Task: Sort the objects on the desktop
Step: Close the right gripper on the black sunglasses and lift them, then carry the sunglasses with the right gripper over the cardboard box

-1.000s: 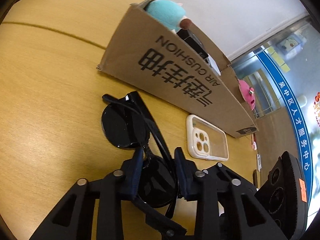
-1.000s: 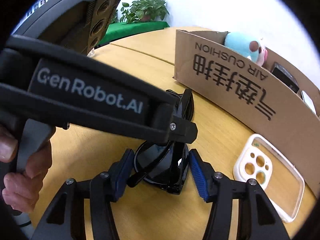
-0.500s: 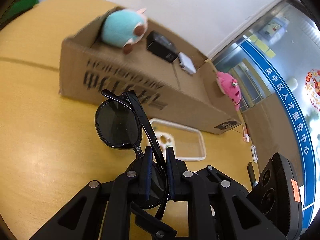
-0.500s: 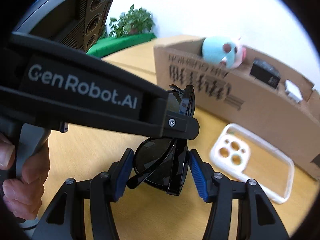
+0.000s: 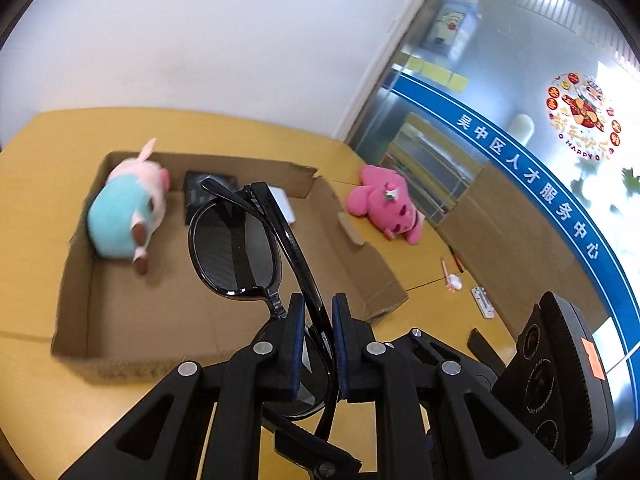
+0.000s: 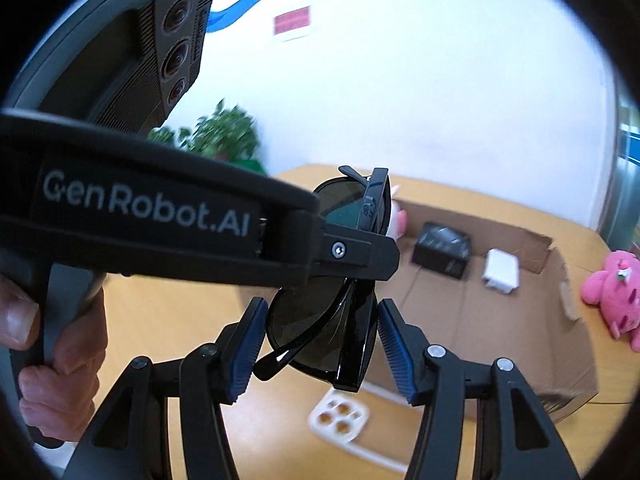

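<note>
Carrying black sunglasses [image 5: 236, 256] in the pinching left claw [image 5: 314, 344], right claw [image 6: 320, 354] loosely around them; next, drop into the cardboard box [image 5: 152, 312] at 12 o'clock

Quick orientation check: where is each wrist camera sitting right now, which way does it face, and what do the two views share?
Left wrist: behind the left gripper, angled down into the box; fingers shut on the sunglasses.
Right wrist: behind the right gripper, facing the box and wall; the sunglasses sit between its pads; a hand shows at left.
Shared: sunglasses, box, pink toy.
</note>
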`<state>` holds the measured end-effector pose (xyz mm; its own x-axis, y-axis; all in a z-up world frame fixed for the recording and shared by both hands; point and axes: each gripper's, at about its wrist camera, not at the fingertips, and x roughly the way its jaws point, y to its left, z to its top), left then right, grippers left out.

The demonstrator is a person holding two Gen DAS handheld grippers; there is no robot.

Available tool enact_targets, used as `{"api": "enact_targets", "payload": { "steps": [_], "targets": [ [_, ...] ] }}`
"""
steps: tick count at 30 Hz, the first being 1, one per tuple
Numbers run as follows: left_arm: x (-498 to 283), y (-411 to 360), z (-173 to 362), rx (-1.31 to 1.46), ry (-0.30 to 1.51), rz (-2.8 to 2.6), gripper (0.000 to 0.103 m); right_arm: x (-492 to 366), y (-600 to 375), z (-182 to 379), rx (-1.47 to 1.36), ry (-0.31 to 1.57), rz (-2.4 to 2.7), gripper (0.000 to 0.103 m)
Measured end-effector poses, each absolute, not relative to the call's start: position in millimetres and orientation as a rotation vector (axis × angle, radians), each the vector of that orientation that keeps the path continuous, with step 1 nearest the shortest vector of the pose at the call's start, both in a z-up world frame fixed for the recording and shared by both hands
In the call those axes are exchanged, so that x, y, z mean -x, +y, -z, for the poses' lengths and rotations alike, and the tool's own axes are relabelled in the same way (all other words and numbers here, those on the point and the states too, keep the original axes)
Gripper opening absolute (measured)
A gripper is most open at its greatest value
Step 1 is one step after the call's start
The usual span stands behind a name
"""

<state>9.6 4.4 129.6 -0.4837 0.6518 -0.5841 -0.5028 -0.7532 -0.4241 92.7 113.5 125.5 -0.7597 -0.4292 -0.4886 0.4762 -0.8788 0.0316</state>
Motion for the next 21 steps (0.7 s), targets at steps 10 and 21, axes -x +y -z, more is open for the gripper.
{"api": "enact_targets", "payload": {
  "steps": [10, 21],
  "targets": [
    [69.9, 55.1, -128.1, 1.076, -0.237, -2.081, 0.013, -8.8, 160.0, -127.3, -0.792, -0.034, 2.614, 0.055],
    [158.9, 175.6, -70.2, 1.252, -0.227, -1.84, 0.008, 86.6, 255.6, -81.8, -1.095, -0.225, 2.62, 0.055]
  ]
}}
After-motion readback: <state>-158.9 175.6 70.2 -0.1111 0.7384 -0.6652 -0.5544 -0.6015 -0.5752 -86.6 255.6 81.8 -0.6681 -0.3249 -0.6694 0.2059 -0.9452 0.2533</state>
